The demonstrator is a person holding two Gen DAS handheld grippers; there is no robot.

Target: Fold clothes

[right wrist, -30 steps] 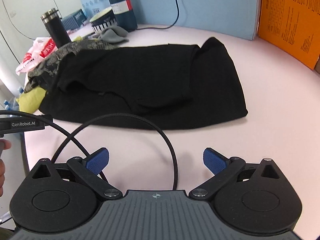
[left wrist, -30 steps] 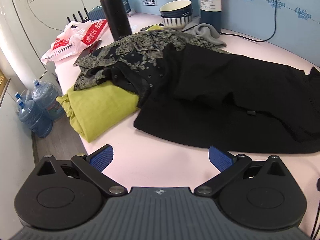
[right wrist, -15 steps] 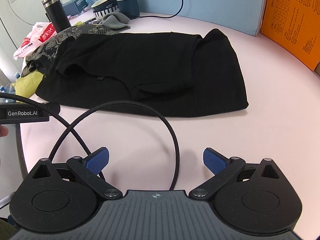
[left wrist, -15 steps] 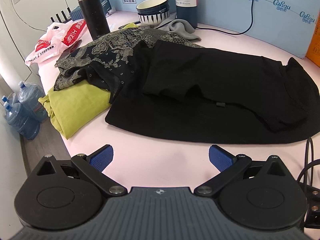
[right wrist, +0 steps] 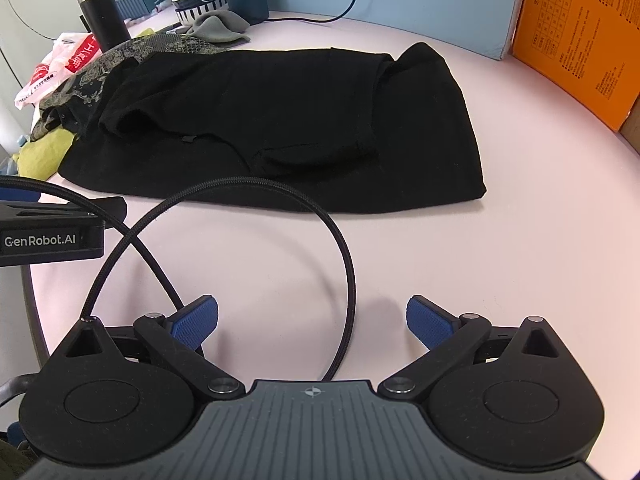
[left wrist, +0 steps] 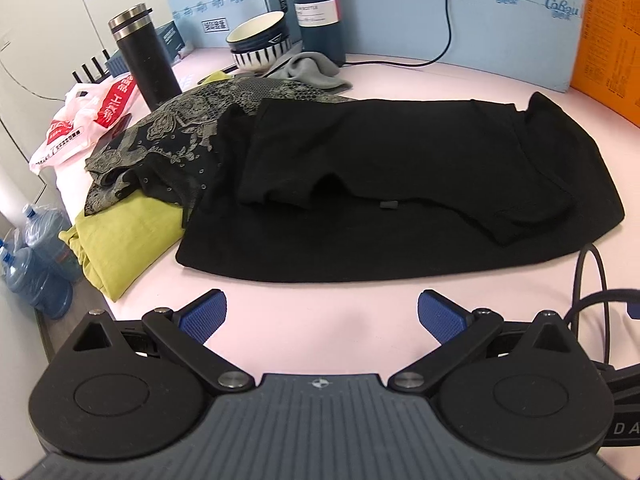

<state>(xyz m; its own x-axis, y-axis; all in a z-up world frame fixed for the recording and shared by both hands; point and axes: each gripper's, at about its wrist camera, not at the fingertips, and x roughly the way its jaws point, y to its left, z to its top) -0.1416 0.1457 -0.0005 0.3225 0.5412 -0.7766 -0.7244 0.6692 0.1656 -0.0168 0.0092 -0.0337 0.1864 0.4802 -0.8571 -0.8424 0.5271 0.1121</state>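
We log the pale pink tabletop (left wrist: 320,304), smooth, curved front edge, backed by a light blue foam partition w/ printed logos (left wrist: 500,20); an orange printed cardboard box (right wrist: 576,40) stands at the right rear. Black short-sleeved T-shirt (left wrist: 400,184) lies mid-table, partly folded, sleeve turned over its body, left end overlapping a dark grey-patterned garment (left wrist: 180,132) atop a yellow-green folded cloth (left wrist: 120,244). Behind: black steel-topped tumbler (left wrist: 142,56), striped ceramic bowl (left wrist: 260,42), dark teal bottle (left wrist: 318,8), grey rag (left wrist: 312,72), red-white plastic bag (left wrist: 80,120). Blue water jugs (left wrist: 36,272) on the floor at left. Left gripper (left wrist: 322,316) & right gripper (right wrist: 312,320): both spread wide, holding nothing, near the shirt's front hem, not touching. Black braided cable (right wrist: 248,216) loops over the table in the right wrist view.
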